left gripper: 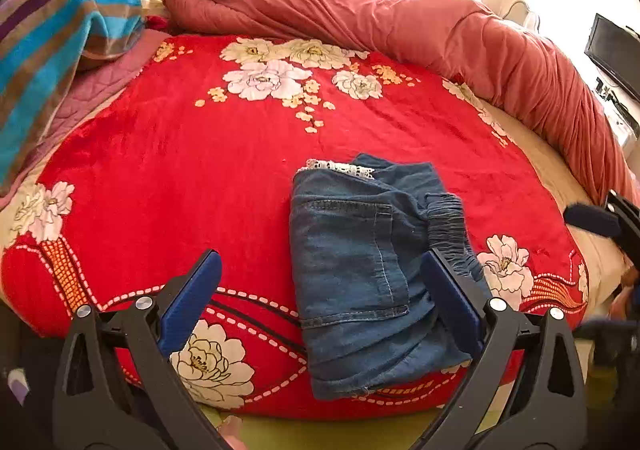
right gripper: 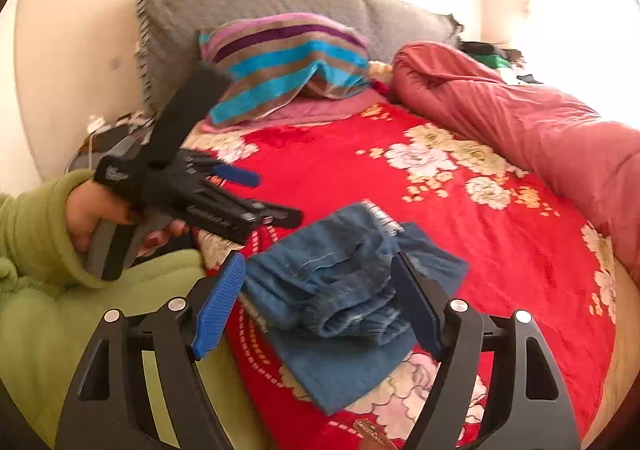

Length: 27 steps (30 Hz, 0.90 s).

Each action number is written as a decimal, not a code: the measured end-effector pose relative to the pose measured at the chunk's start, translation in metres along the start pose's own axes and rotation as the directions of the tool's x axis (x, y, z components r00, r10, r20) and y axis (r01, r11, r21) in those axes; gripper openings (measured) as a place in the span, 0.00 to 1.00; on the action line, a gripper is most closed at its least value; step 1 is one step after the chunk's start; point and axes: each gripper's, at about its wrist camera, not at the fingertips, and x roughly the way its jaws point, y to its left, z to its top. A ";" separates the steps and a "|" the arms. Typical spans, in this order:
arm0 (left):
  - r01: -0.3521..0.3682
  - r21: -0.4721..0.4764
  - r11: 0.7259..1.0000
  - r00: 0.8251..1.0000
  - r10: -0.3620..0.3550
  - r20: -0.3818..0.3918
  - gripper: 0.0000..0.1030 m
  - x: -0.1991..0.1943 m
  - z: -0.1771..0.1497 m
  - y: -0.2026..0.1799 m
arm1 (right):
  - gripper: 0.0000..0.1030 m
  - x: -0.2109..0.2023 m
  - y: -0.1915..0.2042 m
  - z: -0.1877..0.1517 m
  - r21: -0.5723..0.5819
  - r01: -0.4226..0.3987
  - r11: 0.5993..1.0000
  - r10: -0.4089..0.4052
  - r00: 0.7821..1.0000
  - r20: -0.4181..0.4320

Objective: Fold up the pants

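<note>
Blue denim pants lie folded into a compact stack on the red floral blanket, near the bed's front edge. They also show in the right wrist view. My left gripper is open and empty, hovering just in front of the pants, its right finger over their elastic waistband. My right gripper is open and empty, above the near side of the stack. The left gripper also shows in the right wrist view, held in a hand with a green sleeve, left of the pants.
A rolled red duvet runs along the far and right side of the bed. A striped pillow and a grey headboard cushion lie at the head. A dark monitor stands at the right.
</note>
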 end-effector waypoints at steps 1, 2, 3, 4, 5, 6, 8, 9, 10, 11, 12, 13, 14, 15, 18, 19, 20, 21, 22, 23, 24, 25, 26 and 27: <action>-0.002 0.001 1.000 1.000 0.002 0.005 0.91 -0.001 0.000 0.000 | 0.72 -0.001 -0.003 0.000 0.014 0.004 1.000 -0.004 1.000 0.004; -0.005 0.002 1.000 1.000 0.005 0.009 0.91 -0.003 0.001 -0.001 | 0.72 -0.001 -0.007 0.000 0.033 0.007 0.999 -0.008 1.000 0.007; -0.008 0.003 1.000 1.000 0.008 0.013 0.91 -0.004 0.001 -0.001 | 0.72 -0.001 -0.011 0.000 0.053 0.006 0.999 -0.007 1.000 0.011; -0.010 0.004 1.000 1.000 0.010 0.015 0.91 -0.004 0.001 -0.001 | 0.72 -0.001 -0.014 0.000 0.068 0.006 0.998 -0.007 1.000 0.014; -0.013 0.006 1.000 1.000 0.013 0.017 0.91 -0.004 0.001 -0.001 | 0.72 -0.001 -0.018 0.000 0.087 0.011 0.996 -0.012 1.000 0.016; -0.016 0.007 1.000 1.000 0.016 0.021 0.91 -0.005 0.001 -0.001 | 0.72 -0.001 -0.021 -0.001 0.101 0.018 0.995 -0.020 1.000 0.016; -0.020 0.008 1.000 1.000 0.019 0.021 0.91 -0.004 0.001 -0.001 | 0.72 0.001 -0.028 -0.002 0.132 0.036 0.991 -0.038 0.999 0.011; -0.020 0.008 1.000 1.000 0.020 0.020 0.91 -0.004 0.001 -0.001 | 0.72 0.001 -0.031 -0.003 0.147 0.044 0.988 -0.045 0.999 0.007; -0.022 0.007 1.000 1.000 0.022 0.019 0.91 -0.003 0.000 -0.001 | 0.72 0.003 -0.035 -0.004 0.167 0.052 0.985 -0.053 0.999 0.000; -0.023 0.007 1.000 1.000 0.023 0.016 0.91 -0.002 0.000 0.000 | 0.72 0.004 -0.037 -0.005 0.178 0.059 0.982 -0.058 0.998 -0.007; -0.024 0.006 1.000 1.000 0.024 0.013 0.91 0.000 0.000 0.000 | 0.72 0.006 -0.040 -0.007 0.188 0.069 0.980 -0.067 0.998 -0.016; -0.025 0.005 1.000 1.000 0.025 0.011 0.91 0.001 0.000 0.001 | 0.72 0.008 -0.044 -0.008 0.198 0.079 0.977 -0.076 0.997 -0.026; -0.026 0.003 1.000 1.000 0.026 0.007 0.91 0.002 -0.001 0.001 | 0.72 0.012 -0.048 -0.011 0.215 0.088 0.973 -0.080 0.996 -0.043; -0.025 0.002 1.000 1.000 0.025 0.003 0.91 0.004 -0.001 0.002 | 0.72 0.014 -0.050 -0.013 0.224 0.093 0.970 -0.083 0.995 -0.052; -0.026 -0.001 1.000 1.000 0.026 -0.006 0.91 0.007 -0.002 0.003 | 0.72 0.023 -0.057 -0.019 0.255 0.120 0.959 -0.100 0.991 -0.089; -0.028 -0.003 1.000 1.000 0.028 -0.009 0.91 0.008 -0.002 0.003 | 0.72 0.027 -0.060 -0.021 0.269 0.128 0.955 -0.104 0.989 -0.102; -0.030 -0.003 1.000 0.999 0.030 -0.013 0.91 0.010 -0.003 0.003 | 0.72 0.029 -0.061 -0.023 0.278 0.133 0.951 -0.106 0.988 -0.110; -0.029 -0.003 1.000 0.999 0.029 -0.017 0.91 0.011 -0.003 0.004 | 0.72 0.032 -0.064 -0.026 0.290 0.140 0.947 -0.108 0.987 -0.122; -0.029 -0.005 1.000 0.999 0.028 -0.022 0.91 0.013 -0.004 0.004 | 0.72 0.034 -0.066 -0.027 0.299 0.147 0.943 -0.112 0.985 -0.133; -0.029 -0.006 1.000 0.999 0.029 -0.026 0.91 0.015 -0.004 0.004 | 0.72 0.037 -0.069 -0.030 0.310 0.157 0.938 -0.117 0.983 -0.143; -0.030 -0.007 1.000 0.999 0.030 -0.030 0.91 0.016 -0.004 0.005 | 0.72 0.039 -0.070 -0.032 0.318 0.163 0.934 -0.120 0.981 -0.151; -0.030 -0.010 1.000 0.999 0.029 -0.036 0.91 0.018 -0.005 0.006 | 0.72 0.041 -0.072 -0.033 0.325 0.172 0.930 -0.125 0.979 -0.161; -0.030 -0.013 0.999 0.999 0.029 -0.040 0.91 0.021 -0.006 0.007 | 0.72 0.044 -0.075 -0.036 0.334 0.188 0.924 -0.134 0.975 -0.177; -0.029 -0.015 0.999 0.999 0.029 -0.044 0.91 0.022 -0.006 0.007 | 0.72 0.047 -0.077 -0.039 0.345 0.199 0.917 -0.139 0.972 -0.191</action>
